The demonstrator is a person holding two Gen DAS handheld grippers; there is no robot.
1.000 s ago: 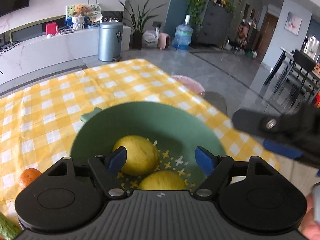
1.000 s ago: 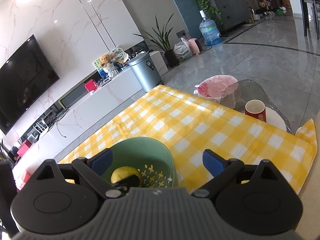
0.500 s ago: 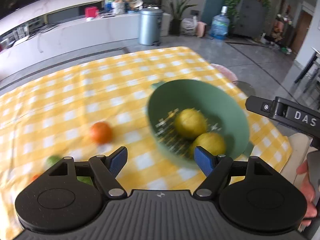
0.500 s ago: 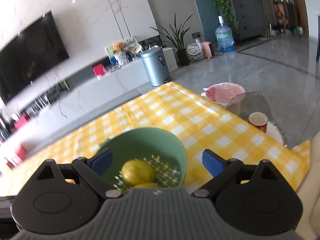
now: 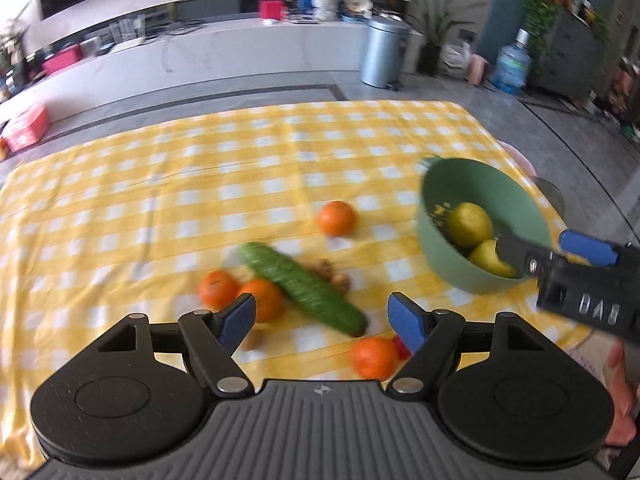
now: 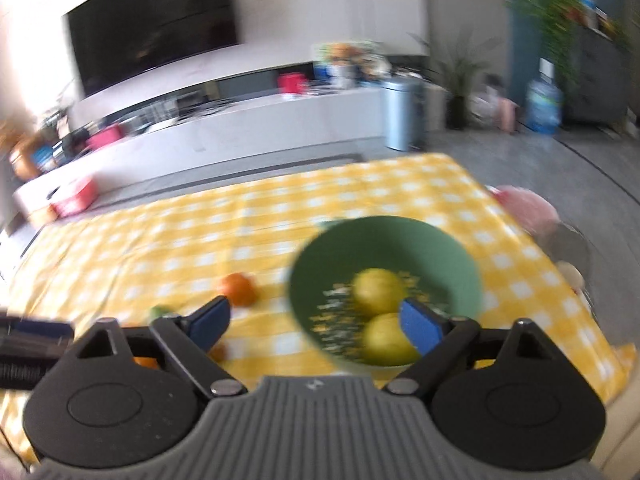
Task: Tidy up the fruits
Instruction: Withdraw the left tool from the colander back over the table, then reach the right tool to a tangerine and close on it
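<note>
— Both grippers have drawn back from over the green bowl since a second ago: then the left wrist view was filled with the bowl, now it takes in most of the yellow checked cloth. What's on it?

— Loose produce in front of the left gripper. Its jaws stand apart with nothing between the blue pads. A cucumber lies just beyond them, long axis running diagonally from far left to near right. Two oranges sit side by side against its left flank, another orange lies farther off toward the bowl, and a fourth orange sits near the right-hand pad.

— And the bowl?

— On the right side of the cloth, holding two yellow fruits. The right gripper hangs at its near rim. Its jaws have just been closing a little but are apart, with nothing clamped; one pad overlaps the bowl in that view, though I can't tell whether it touches.

— Which hand goes next?

— My guess is the left. The pile lies straight ahead of it and well left of the right gripper. The pair of oranges looks the easiest pick. The cucumber would want the jaws turned across its length, not along it.

— Anything unclear?

— Small brown bits beside the cucumber are too blurred to name.
</note>
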